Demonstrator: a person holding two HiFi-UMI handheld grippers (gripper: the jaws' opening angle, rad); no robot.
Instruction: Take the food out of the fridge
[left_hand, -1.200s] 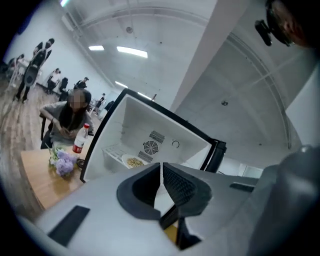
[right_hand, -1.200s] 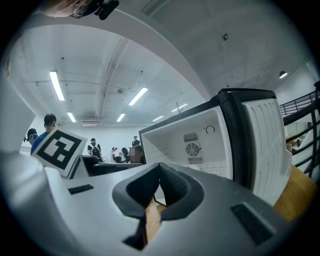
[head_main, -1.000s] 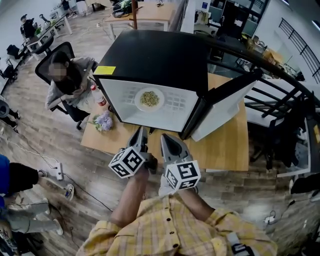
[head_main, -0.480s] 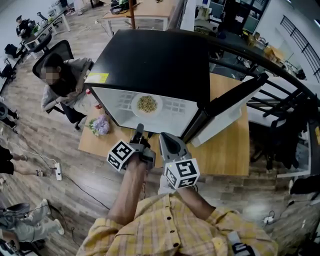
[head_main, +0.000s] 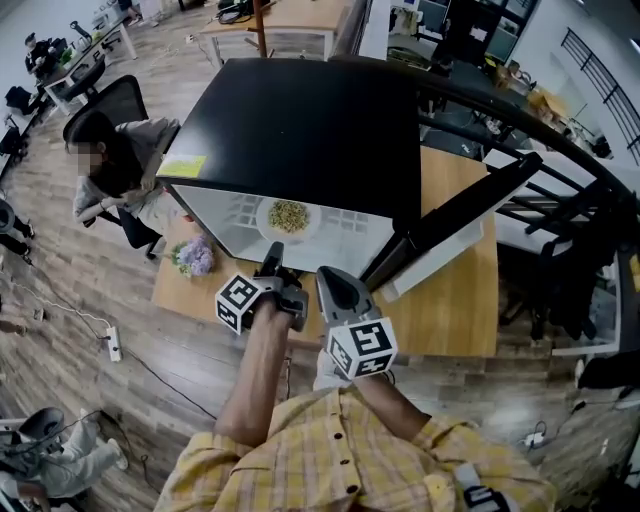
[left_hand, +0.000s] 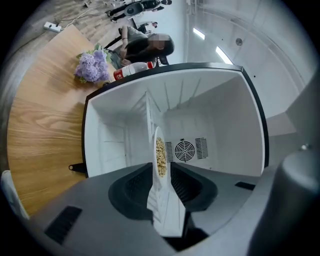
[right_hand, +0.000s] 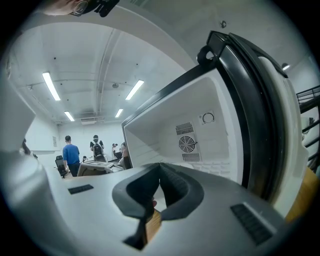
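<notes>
A black mini fridge (head_main: 300, 120) stands on a wooden table (head_main: 455, 300), its door (head_main: 455, 225) swung open to the right. Inside, on the white shelf, lies a white plate (head_main: 288, 216) of pale grain-like food. My left gripper (head_main: 271, 256) is at the fridge's mouth, just in front of the plate. In the left gripper view the plate (left_hand: 160, 155) shows edge-on through the gap between the jaws of the open left gripper (left_hand: 161, 172), which touch nothing. My right gripper (head_main: 326, 277) hangs a little further back and to the right; the right gripper (right_hand: 160, 167) has its pads together, holding nothing.
A bunch of purple flowers (head_main: 193, 257) lies on the table left of the fridge, with a red-capped bottle (left_hand: 132, 70) beside it. A person (head_main: 110, 165) sits in a chair at the table's left end. The open door blocks the right side.
My left gripper has moved forward from the table's front edge up to the fridge opening. The right gripper has stayed about where it was.
</notes>
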